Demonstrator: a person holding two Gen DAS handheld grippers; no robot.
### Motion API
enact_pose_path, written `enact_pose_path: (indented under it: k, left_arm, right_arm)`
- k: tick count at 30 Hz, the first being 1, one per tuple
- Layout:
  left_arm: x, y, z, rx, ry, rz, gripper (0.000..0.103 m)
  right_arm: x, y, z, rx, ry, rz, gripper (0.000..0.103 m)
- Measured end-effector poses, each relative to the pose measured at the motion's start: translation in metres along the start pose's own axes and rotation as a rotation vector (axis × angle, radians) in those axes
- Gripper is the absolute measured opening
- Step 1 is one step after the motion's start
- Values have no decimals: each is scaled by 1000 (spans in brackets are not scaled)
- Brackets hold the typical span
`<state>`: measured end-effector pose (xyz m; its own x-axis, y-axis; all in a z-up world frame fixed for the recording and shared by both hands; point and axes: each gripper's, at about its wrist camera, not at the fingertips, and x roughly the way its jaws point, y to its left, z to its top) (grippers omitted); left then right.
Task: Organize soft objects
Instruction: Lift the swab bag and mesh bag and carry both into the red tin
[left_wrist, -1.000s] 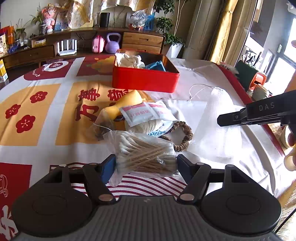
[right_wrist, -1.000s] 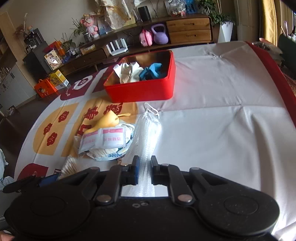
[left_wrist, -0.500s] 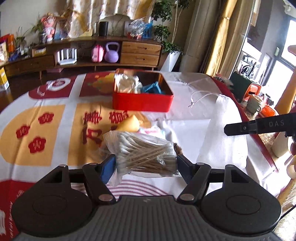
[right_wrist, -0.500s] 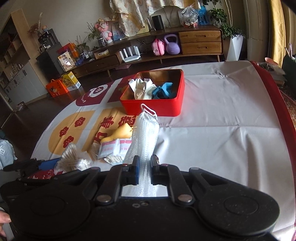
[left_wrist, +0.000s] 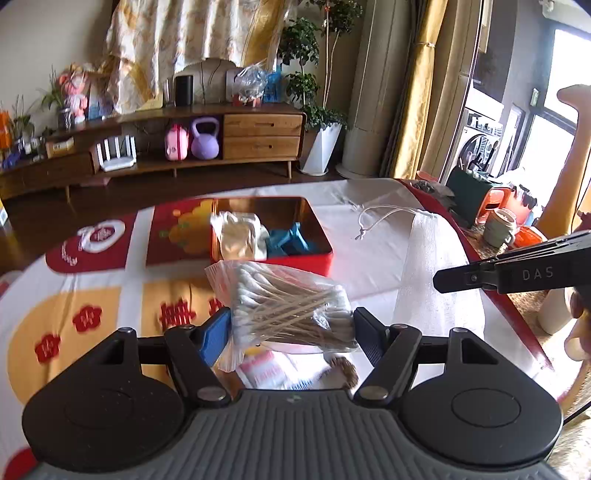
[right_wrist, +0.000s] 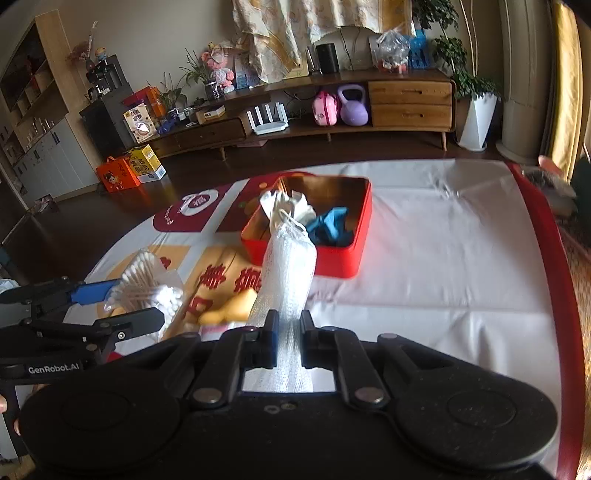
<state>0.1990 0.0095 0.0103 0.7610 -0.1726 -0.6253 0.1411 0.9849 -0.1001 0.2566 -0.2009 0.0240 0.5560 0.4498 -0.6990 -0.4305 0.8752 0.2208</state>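
Observation:
My left gripper (left_wrist: 291, 326) is shut on a clear bag of cotton swabs (left_wrist: 288, 304) and holds it above the table; the bag also shows in the right wrist view (right_wrist: 147, 290). My right gripper (right_wrist: 288, 332) is shut on a white mesh drawstring bag (right_wrist: 291, 266), which hangs lifted; it also shows in the left wrist view (left_wrist: 428, 280). The red tin box (left_wrist: 273, 258) stands ahead with white cloth (left_wrist: 240, 238) and a blue soft item (left_wrist: 291, 240) inside. It also shows in the right wrist view (right_wrist: 347, 258).
A yellow soft object (right_wrist: 236, 308) and white packets (left_wrist: 266, 371) lie on the tablecloth under the grippers. A braided brown ring (left_wrist: 343, 373) lies beside them. The table's red edge (right_wrist: 554, 258) runs along the right. A wooden sideboard (left_wrist: 184, 147) stands beyond.
Both grippers have risen and moved toward the red box, carrying the swab bag and the mesh bag up off the table. The pile of items now lies below them.

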Motion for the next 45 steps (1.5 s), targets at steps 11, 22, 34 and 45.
enact_pose_path:
  k: [11, 22, 34, 45]
  left_arm:
    - [41, 12, 47, 64, -4, 28, 71]
    - [105, 27, 87, 58, 8, 40, 71]
    - [177, 32, 94, 42, 63, 37, 72]
    - [226, 38, 76, 21, 137, 39, 71]
  right_arm:
    - [28, -18, 54, -27, -18, -24, 10]
    - [90, -32, 109, -36, -12, -44, 10]
    - [168, -42, 137, -24, 38, -69, 13]
    - [228, -48, 131, 26, 110, -49, 13]
